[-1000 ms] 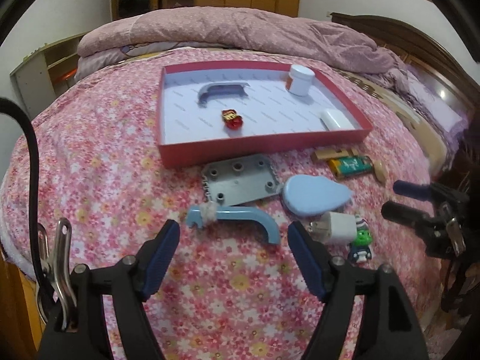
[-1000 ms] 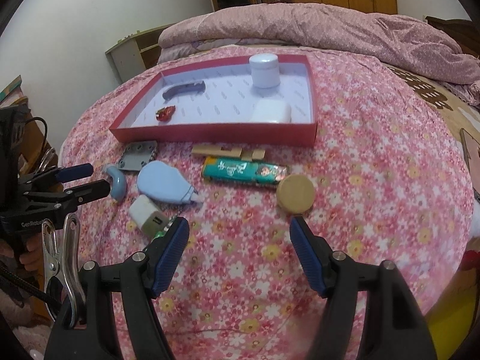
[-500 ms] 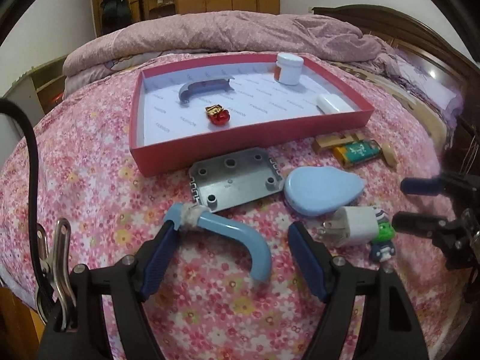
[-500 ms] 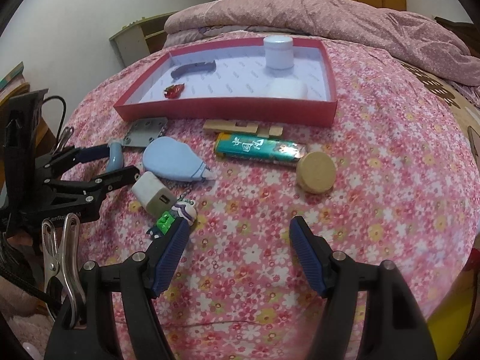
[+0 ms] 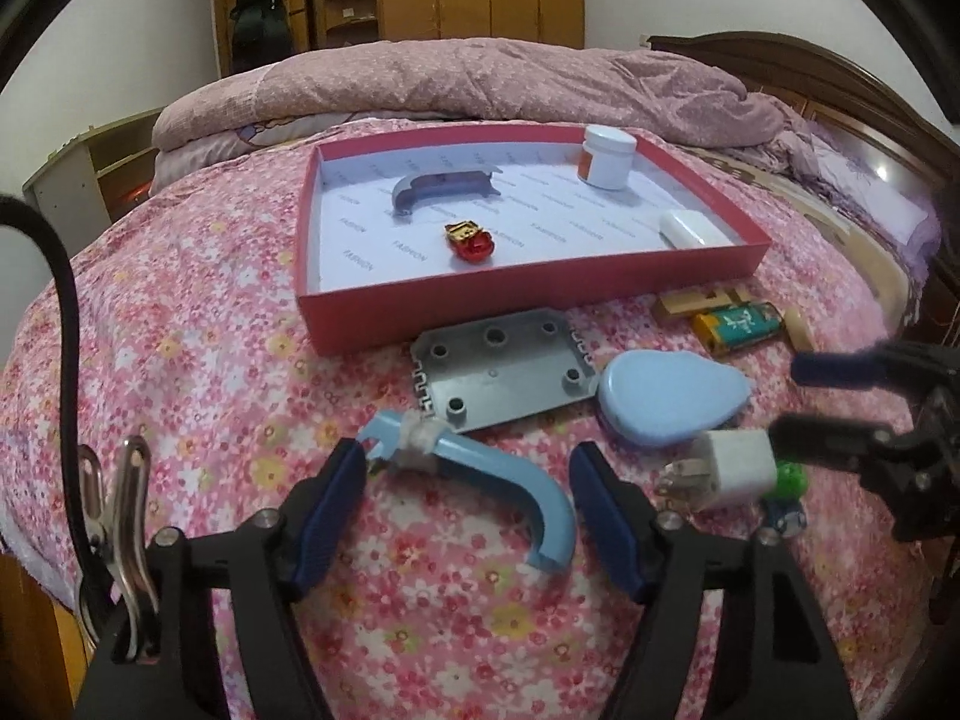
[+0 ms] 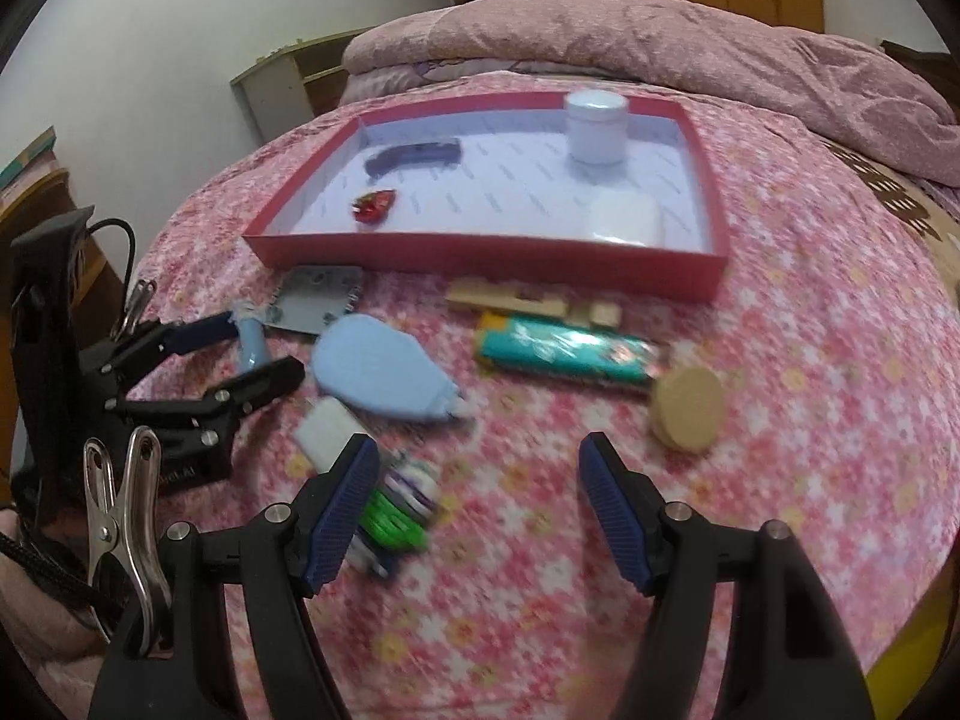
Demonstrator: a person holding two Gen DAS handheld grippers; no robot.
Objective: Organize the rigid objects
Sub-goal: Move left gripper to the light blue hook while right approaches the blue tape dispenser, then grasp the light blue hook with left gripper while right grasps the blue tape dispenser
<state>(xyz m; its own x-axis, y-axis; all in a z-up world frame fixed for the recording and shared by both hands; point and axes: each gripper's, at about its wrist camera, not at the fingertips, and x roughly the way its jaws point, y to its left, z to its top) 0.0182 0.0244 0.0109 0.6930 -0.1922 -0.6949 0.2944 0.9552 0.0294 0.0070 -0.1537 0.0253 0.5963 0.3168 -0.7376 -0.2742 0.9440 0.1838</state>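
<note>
Bed-top lot: rigid items around a red tray, both grippers spread and empty.

Left wrist view: left gripper (image 5: 468, 504) wide apart, straddling a light-blue hook (image 5: 480, 474) that lies on the floral bedspread (image 5: 180, 330); its taped end touches the left pad, nothing is clamped. Behind the hook, a grey plate (image 5: 501, 369); right of that, a blue teardrop case (image 5: 672, 399), a white charger (image 5: 729, 471) and a green figure (image 5: 789, 489). Red tray (image 5: 528, 294) holds a grey handle (image 5: 444, 192), red trinket (image 5: 471, 240), white jar (image 5: 606, 156) and white case (image 5: 690, 228). Right gripper (image 5: 798, 399) enters at right, fingers parted beside the charger.

Right wrist view (blurred): right gripper (image 6: 477, 504) wide apart, holding nothing, the green figure (image 6: 396, 510) just inside its left finger. Ahead: green pack (image 6: 564, 351), wooden disc (image 6: 687, 408), wooden strip (image 6: 528, 303).
</note>
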